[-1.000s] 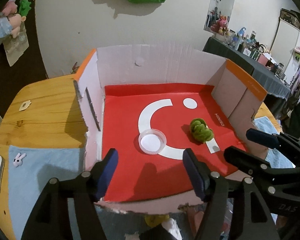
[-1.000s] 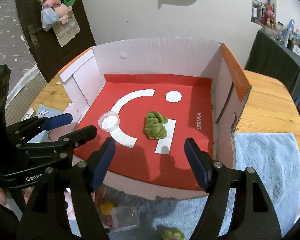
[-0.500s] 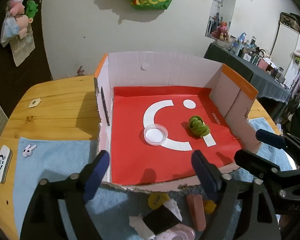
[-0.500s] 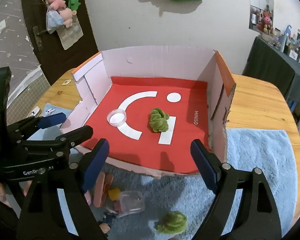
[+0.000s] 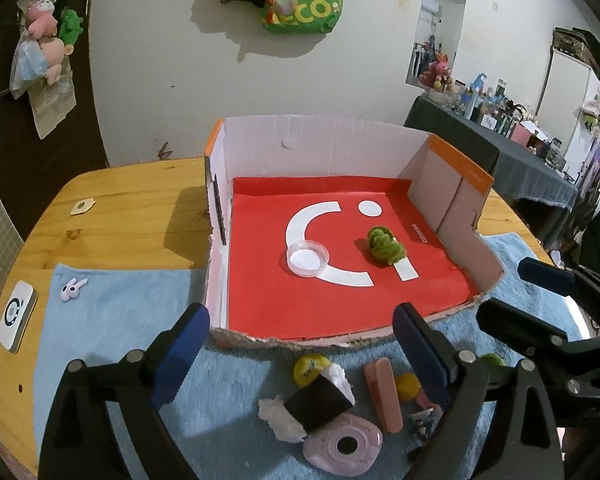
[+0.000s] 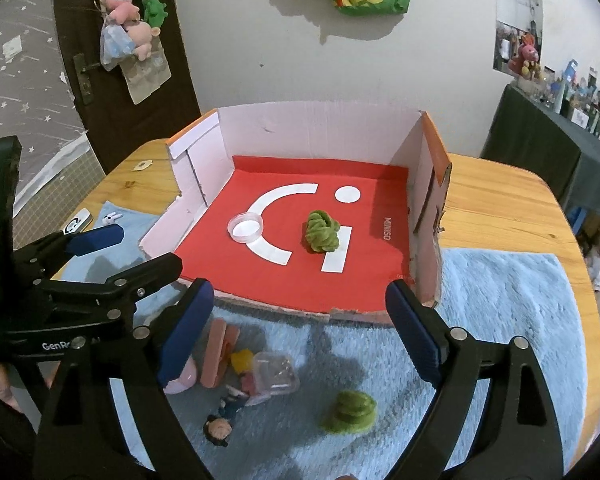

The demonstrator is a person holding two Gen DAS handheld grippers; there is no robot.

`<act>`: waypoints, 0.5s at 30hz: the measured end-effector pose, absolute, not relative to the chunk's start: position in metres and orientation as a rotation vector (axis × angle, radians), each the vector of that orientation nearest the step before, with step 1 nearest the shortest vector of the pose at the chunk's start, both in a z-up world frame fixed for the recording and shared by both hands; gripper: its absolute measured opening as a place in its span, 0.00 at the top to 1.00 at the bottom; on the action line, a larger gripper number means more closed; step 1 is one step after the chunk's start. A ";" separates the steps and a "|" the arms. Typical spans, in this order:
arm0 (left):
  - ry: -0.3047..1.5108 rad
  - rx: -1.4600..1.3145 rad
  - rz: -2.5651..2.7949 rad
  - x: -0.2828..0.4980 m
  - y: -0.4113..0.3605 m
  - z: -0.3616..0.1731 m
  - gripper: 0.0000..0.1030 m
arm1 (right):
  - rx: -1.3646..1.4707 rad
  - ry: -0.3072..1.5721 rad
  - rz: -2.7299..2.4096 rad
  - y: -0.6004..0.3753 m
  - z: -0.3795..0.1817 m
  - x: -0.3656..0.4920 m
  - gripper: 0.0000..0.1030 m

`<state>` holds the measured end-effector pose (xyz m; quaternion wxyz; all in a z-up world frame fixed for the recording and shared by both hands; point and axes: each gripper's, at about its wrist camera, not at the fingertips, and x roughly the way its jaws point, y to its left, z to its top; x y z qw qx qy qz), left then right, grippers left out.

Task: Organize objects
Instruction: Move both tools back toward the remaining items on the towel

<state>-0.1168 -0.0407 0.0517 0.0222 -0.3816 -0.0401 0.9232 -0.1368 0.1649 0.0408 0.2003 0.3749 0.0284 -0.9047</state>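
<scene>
Open front into the box, clutter on the towel before it

The cardboard box [image 5: 324, 148] has walls at the back and both sides, but its torn front edge is low, so the red floor [image 5: 340, 300] is reachable from the near side; only a clear round lid [image 5: 307, 258] and a green fuzzy bundle [image 5: 384, 245] stand mid-floor, apart, with bare room around them. On the blue towel [image 6: 500, 300] near the tabletop's front edge, small toys crowd the stretch below both tongs: a pink clip [image 5: 384, 394], a black-and-white piece [image 5: 320, 400], a clear case [image 6: 274, 376], another green bundle [image 6: 350, 412]. The towel's right part lies bare.
</scene>
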 end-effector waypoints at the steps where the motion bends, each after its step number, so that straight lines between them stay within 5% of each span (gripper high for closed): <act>1: -0.125 -1.183 2.861 -0.115 -0.041 0.052 0.05 | 1.046 0.081 -2.530 0.165 0.041 -0.135 0.14; 15: -0.121 -1.184 2.848 -0.091 -0.038 0.044 0.03 | 1.043 0.093 -2.540 0.167 0.037 -0.112 0.10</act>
